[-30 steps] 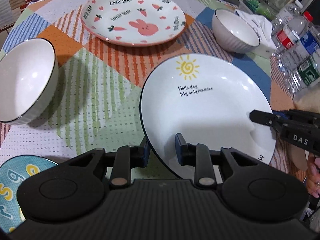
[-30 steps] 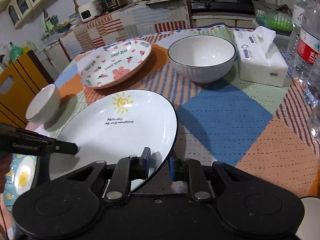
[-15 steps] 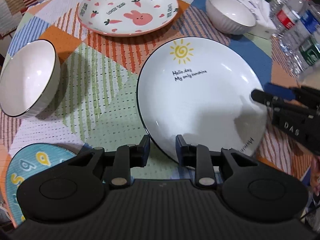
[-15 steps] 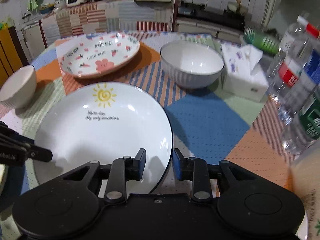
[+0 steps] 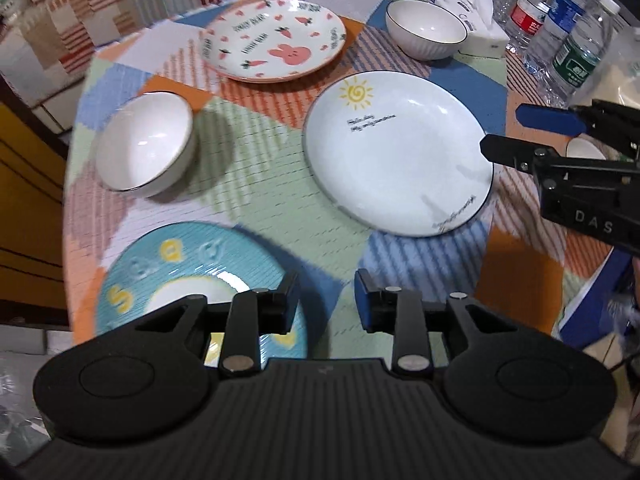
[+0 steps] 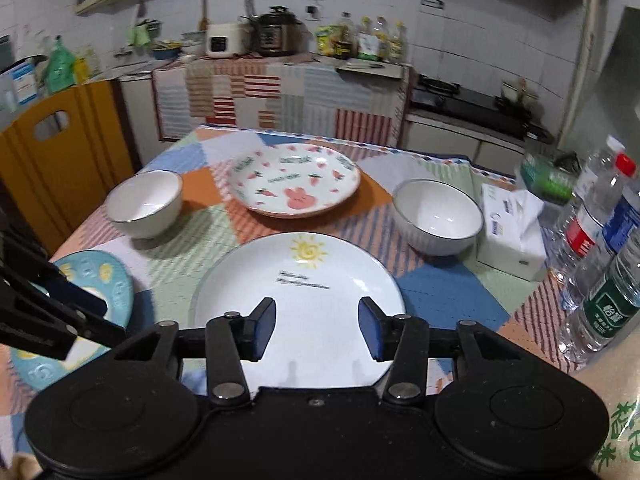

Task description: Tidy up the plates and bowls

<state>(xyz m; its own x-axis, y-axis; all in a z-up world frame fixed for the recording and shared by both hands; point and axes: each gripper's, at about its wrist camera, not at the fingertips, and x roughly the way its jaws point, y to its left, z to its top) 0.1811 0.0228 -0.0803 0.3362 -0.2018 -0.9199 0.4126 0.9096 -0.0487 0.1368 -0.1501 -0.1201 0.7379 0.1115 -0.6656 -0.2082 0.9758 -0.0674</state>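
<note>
1. On the quilt-covered counter [image 5: 256, 200] the sun plate [image 5: 396, 152] lies flat near the middle, apart from both claws. The left claw [image 5: 326, 300] and the right claw [image 6: 316, 328] have just been opening; their jaws stand parted with nothing between them, so the plate is released.
2. The right claw hangs over the sun plate's near rim. A careless drop from there could strike the rim and tip or chip the plate.
3. The teal plate [image 5: 180, 276] sits at the counter's near left corner, right under the left claw and close to the edge. A nudge toward that edge could likely send it off onto the floor.
4. The water bottles [image 6: 608, 264] stand upright at the right side, just beside the tissue box [image 6: 512, 236]. A wide swing of the right claw toward the nearby ribbed bowl [image 6: 438, 216] could knock them over.
5. The second bowl [image 5: 146, 148] rests near the left edge; gripping its thin, glossy rim with narrow pads risks a slip, judging by the shine.
6. The bunny plate [image 5: 272, 40] lies at the far side. Stacking it on another plate off-centre may leave the pile rocking, since the plates look shallow and curved.
7. Both claws work close together, so they could collide over the sun plate.
</note>
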